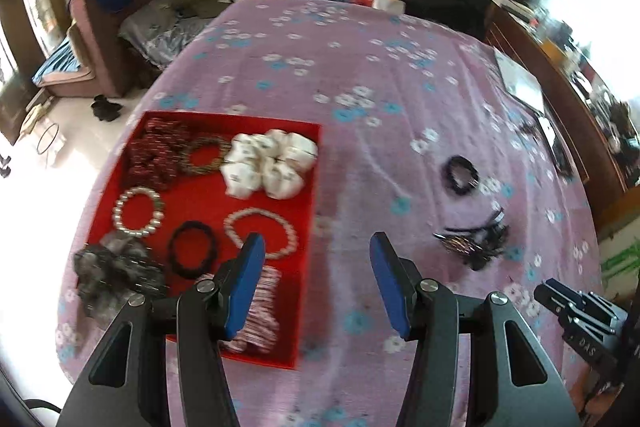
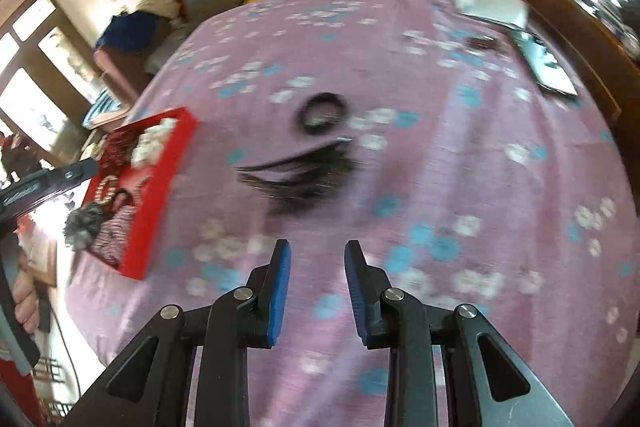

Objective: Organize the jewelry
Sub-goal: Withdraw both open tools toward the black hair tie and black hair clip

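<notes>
A red tray (image 1: pixel 200 195) lies on the left of the pink flowered bedspread. It holds a white scrunchie (image 1: pixel 272 163), a dark red scrunchie (image 1: pixel 154 155), a pearl bracelet (image 1: pixel 138 211), a black hair tie (image 1: pixel 192 247) and a pink striped scrunchie (image 1: pixel 260 311). A grey scrunchie (image 1: pixel 116 275) hangs over its near left corner. My left gripper (image 1: pixel 317 247) hovers open by the tray's right edge, holding nothing. On the cloth to the right lie a black ring-shaped band (image 2: pixel 322 113) and a black tangled hair piece (image 2: pixel 300 175). My right gripper (image 2: pixel 317 247) stands open and holds nothing, short of that hair piece.
The bedspread (image 2: pixel 460 167) covers a wide surface. Papers and a dark flat item (image 2: pixel 552 67) lie at its far right, next to a wooden cabinet (image 2: pixel 580 39). A sofa (image 1: pixel 92 39) and floor are to the left. Bags and boxes pile beyond the far edge.
</notes>
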{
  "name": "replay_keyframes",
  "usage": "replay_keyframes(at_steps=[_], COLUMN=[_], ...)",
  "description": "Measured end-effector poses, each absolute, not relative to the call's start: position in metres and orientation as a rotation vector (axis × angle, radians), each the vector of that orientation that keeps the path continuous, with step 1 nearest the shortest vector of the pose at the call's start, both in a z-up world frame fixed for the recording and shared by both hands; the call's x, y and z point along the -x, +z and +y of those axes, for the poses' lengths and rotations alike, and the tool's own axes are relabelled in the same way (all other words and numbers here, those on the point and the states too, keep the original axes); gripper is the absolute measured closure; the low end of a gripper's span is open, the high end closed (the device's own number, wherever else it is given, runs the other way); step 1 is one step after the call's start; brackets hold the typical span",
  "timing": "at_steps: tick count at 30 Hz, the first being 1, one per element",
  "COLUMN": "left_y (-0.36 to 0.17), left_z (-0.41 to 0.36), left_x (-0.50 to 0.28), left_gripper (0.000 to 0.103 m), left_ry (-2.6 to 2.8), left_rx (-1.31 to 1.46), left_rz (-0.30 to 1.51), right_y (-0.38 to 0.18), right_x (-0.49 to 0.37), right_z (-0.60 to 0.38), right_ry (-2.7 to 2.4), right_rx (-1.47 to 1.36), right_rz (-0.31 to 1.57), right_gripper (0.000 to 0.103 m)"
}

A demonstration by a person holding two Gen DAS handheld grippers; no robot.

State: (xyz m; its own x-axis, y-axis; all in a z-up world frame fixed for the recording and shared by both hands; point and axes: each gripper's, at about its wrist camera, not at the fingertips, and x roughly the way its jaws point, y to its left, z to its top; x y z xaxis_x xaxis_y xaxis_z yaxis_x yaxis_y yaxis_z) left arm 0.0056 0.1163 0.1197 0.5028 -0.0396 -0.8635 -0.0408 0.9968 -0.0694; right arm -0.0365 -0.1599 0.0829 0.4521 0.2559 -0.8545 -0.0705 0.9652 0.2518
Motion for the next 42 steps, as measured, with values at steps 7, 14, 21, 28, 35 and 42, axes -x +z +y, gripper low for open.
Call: replay_keyframes(at_steps=[7,14,21,28,35,42], left_y=[0.111,0.11,0.11,0.11,0.108,0.118], left_z=[0.084,0.074,0.079,0.097,0.123,0.164], left_x=[-0.003,0.004,0.008,0.011,0.006,-0.001], left_gripper=[0.05,0.05,0.05,0.05,0.05,0.05], left_ry=[-0.013,0.006,0.045,0.099,0.123,0.17], left_rx=[0.077,0.061,0.07,0.093,0.186,0.323], left_rz=[1.062,1.066,1.077,1.08,1.1,1.091], right_y=[0.058,0.06,0.048,0.03,0.043,0.083], right_x=[0.044,0.043,0.036,0.031,0.02,-0.007], right_z=[-0.18,-0.173,-0.146,-0.149,-0.184,-0.227], right_ry=[0.212,0.26,0.348,0.315,0.229,0.185], right_rx=[-0.182,-0.15,-0.101,-0.034,-0.088,-0.25], right_rz=[1.14,1.114,1.13,1.167,1.142,1.054], right_gripper=[0.073,0.073,0.073,0.073,0.073,0.072])
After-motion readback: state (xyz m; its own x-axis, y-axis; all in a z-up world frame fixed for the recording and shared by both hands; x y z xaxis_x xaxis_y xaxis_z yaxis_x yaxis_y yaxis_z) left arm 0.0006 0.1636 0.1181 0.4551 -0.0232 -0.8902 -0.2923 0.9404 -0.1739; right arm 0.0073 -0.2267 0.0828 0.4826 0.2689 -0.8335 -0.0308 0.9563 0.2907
